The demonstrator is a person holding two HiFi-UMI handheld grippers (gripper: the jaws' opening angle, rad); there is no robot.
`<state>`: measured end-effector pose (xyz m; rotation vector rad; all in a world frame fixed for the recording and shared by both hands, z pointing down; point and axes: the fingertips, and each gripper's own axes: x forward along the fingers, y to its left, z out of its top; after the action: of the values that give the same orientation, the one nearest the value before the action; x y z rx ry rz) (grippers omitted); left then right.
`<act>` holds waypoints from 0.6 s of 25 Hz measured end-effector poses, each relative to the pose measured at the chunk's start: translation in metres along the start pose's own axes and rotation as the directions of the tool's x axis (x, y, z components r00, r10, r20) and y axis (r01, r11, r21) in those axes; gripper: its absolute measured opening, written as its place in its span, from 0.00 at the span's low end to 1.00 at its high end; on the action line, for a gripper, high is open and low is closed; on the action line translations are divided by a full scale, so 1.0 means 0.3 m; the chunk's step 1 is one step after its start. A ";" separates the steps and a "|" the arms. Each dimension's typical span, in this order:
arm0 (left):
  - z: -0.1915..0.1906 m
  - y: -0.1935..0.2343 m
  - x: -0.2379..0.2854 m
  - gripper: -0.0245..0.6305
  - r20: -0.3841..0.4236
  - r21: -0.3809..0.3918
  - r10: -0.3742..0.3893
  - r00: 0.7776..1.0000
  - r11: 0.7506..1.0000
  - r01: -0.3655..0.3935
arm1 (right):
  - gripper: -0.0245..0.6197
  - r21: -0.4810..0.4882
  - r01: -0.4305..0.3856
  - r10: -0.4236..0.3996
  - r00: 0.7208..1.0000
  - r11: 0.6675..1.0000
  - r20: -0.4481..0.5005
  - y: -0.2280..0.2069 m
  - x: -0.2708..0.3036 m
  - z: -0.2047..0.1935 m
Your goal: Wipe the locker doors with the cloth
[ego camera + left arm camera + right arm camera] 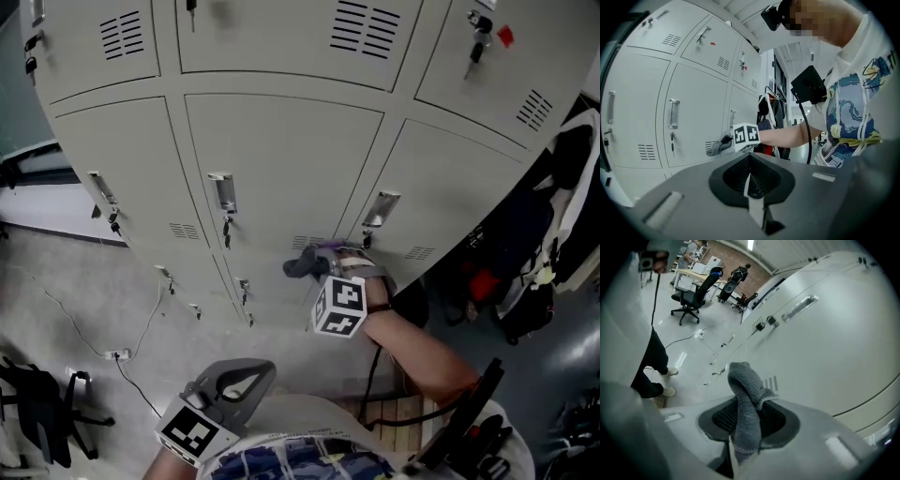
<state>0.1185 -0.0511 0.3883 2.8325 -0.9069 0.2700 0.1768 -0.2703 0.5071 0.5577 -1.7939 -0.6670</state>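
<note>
A grey cloth (302, 264) is pinched in my right gripper (323, 270) and pressed against a lower light-grey locker door (281, 169), next to its vent slots and just below the handle (380, 208) of the adjoining door. In the right gripper view the cloth (745, 408) bunches up out of the shut jaws of my right gripper (744, 430), with the door (825, 343) close on the right. My left gripper (246, 379) hangs low by the person's body, away from the lockers. Its jaws (749, 180) are shut with nothing in them. From there I see the right gripper's marker cube (744, 136).
Keys hang from several locker locks (226, 230). Coats and bags (530, 253) hang to the right of the lockers. A black office chair (37, 412) stands at the lower left, with a cable and power strip (117, 354) on the floor. Chairs and a desk (693, 287) stand farther off.
</note>
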 end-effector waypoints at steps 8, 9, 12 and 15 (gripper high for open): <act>0.020 -0.015 0.044 0.04 0.007 0.025 -0.026 1.000 0.999 0.026 | 0.21 -0.080 0.355 -0.334 0.922 0.932 0.197 -0.500 -0.541 0.280; 0.022 -0.019 0.048 0.04 0.007 0.027 -0.029 1.000 0.999 0.029 | 0.22 -0.072 0.404 -0.381 0.899 0.912 0.218 -0.563 -0.605 0.312; 0.031 -0.025 0.059 0.04 0.014 0.033 -0.030 0.999 0.999 0.030 | 0.22 -0.045 0.505 -0.479 0.840 0.862 0.255 -0.717 -0.713 0.369; 0.031 -0.027 0.055 0.04 0.016 0.035 -0.022 1.000 0.999 0.021 | 0.22 -0.045 0.527 -0.500 0.828 0.849 0.253 -0.779 -0.689 0.373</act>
<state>0.1376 -0.0555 0.3821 2.8787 -0.8827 0.2628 0.1437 -0.2859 0.1776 0.9350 -1.8117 -1.2436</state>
